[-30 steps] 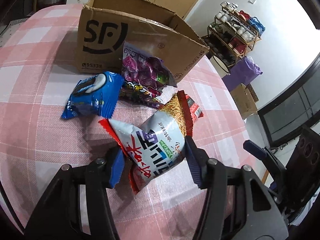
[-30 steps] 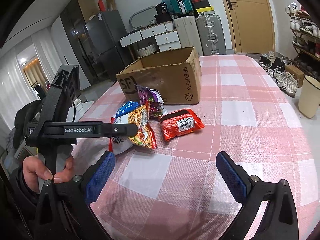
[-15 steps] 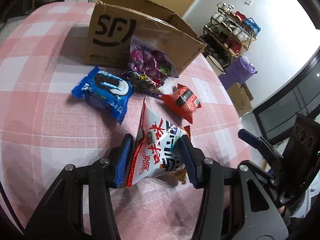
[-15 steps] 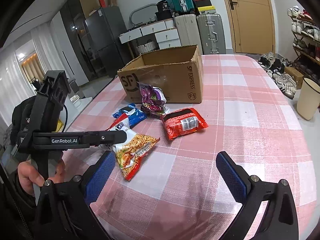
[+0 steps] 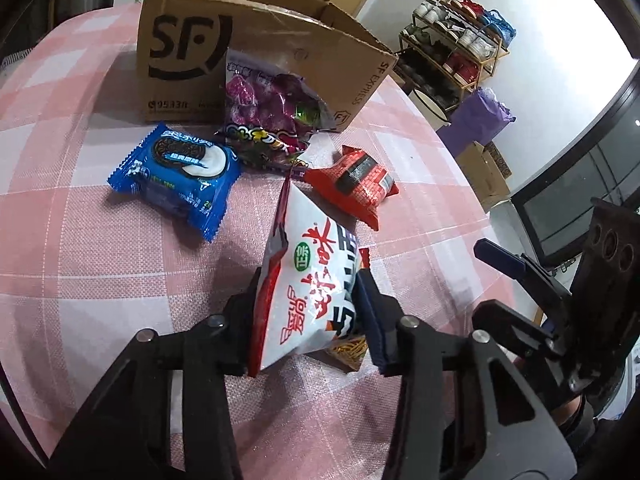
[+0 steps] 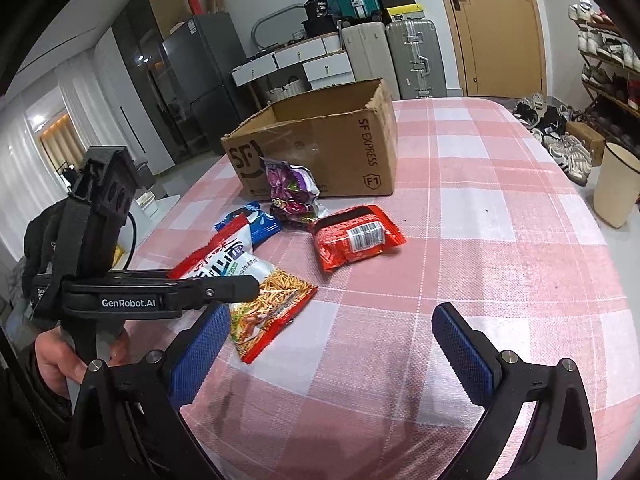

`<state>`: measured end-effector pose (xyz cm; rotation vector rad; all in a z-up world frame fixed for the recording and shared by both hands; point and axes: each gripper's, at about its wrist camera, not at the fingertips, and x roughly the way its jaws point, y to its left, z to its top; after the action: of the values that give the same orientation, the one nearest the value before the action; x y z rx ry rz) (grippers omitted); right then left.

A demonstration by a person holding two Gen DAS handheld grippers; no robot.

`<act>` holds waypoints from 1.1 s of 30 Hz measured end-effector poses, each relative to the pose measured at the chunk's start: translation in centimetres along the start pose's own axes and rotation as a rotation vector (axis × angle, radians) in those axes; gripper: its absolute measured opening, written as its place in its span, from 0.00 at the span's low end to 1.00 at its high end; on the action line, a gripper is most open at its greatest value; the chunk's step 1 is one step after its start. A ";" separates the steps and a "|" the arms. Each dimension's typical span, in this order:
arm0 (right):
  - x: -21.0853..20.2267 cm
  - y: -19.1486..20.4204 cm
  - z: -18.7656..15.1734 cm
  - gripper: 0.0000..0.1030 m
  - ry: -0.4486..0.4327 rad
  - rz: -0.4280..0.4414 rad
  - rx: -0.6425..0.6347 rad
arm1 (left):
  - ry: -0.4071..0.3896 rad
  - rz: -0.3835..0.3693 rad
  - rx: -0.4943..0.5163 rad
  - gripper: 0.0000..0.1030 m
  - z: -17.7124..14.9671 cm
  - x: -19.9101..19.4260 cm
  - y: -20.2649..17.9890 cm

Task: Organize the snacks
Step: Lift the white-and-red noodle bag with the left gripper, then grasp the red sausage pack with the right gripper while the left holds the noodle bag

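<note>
A white and red noodle snack bag (image 5: 312, 280) sits squeezed between the blue pads of my left gripper (image 5: 308, 300), whose jaws are still closing on it. In the right wrist view the same bag (image 6: 260, 296) rests on the pink checked cloth under that gripper's finger. Beyond it lie a blue cookie pack (image 5: 180, 176), a purple candy bag (image 5: 272, 116) leaning on the open cardboard box (image 5: 248, 40), and a red packet (image 5: 356, 184). My right gripper (image 6: 328, 320) hovers open over bare cloth, to the right of the noodle bag.
The table (image 6: 500, 200) carries a pink checked cloth and drops off at the right, where a cream bin (image 6: 616, 184) and shoes stand on the floor. A person's hand (image 6: 52, 364) holds the left gripper's handle. Suitcases and drawers stand behind the box.
The left gripper's jaws have narrowed on the noodle bag and drawn it away from the other snacks toward the near side. The right gripper has stayed put.
</note>
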<state>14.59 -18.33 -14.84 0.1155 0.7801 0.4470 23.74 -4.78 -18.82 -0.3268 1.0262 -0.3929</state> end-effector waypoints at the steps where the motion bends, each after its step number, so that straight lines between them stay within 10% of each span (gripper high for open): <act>1: 0.0 -0.1 0.0 0.99 -0.002 0.000 0.002 | 0.000 -0.003 -0.001 0.36 0.1 -0.2 0.0; 33: 9.2 0.0 5.5 0.99 0.126 -0.050 -0.137 | -0.082 -0.006 -0.108 0.31 -0.2 -8.0 7.0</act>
<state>24.18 -14.02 -16.88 -0.0605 0.8711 0.4616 21.01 5.08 -15.99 -0.4396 0.9680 -0.3272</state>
